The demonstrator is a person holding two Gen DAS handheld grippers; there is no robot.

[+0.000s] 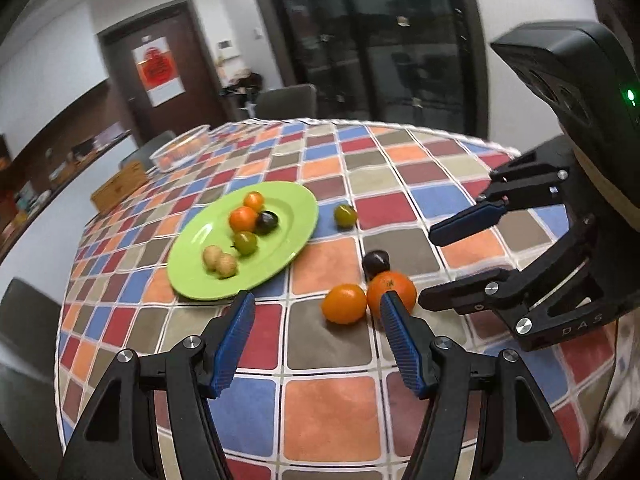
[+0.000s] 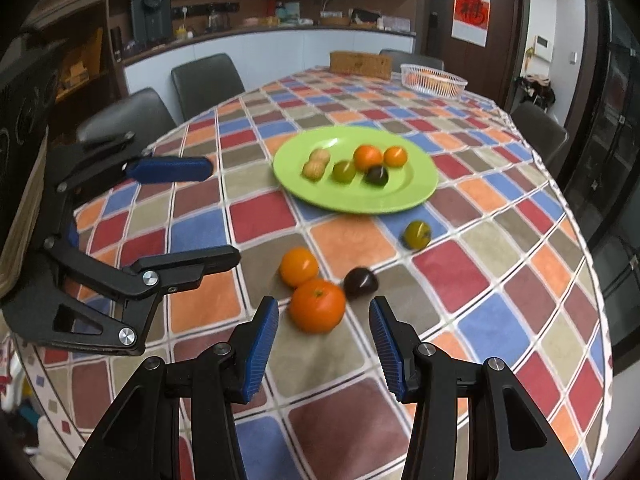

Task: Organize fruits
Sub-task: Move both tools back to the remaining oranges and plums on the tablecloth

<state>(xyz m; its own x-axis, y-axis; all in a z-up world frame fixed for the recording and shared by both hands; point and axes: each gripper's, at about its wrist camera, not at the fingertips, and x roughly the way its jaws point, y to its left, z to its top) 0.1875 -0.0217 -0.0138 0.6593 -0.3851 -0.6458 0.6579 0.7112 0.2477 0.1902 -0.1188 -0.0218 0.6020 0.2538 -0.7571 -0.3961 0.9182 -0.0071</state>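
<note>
Right tongs (image 2: 324,340) sit nearest in the right wrist view, spread wide, nothing between the blue pads (image 2: 262,354). Large orange (image 2: 317,305) lies on the surface (image 2: 520,240) just past the tips, roughly centred in the gap, not touched. Smaller orange (image 2: 298,266) touches it on the far left side. Dark plum (image 2: 361,281) just right of the large orange, close, contact unclear. Green fruit (image 2: 417,234) farther right, alone on the checked cloth, near the plate edge.

Left tongs (image 1: 316,332) also spread wide and empty in the left wrist view; the right pad overlaps the large orange (image 1: 394,290) in frame, contact cannot be told. Smaller orange (image 1: 344,303) between the two pads' tips in frame, beyond them.

Green plate (image 2: 420,188) in mid surface carries six fruits: two pale brown ones (image 2: 316,164) touching each other at left, a green one (image 2: 344,171), a dark plum (image 2: 376,176), two oranges (image 2: 368,157) at the far right side. Image is motion-blurred here.

Far end of surface: wooden box (image 2: 360,64) and white basket (image 2: 434,78) with orange contents, well apart from the plate. Dark chairs (image 2: 208,80) along the left side.
</note>
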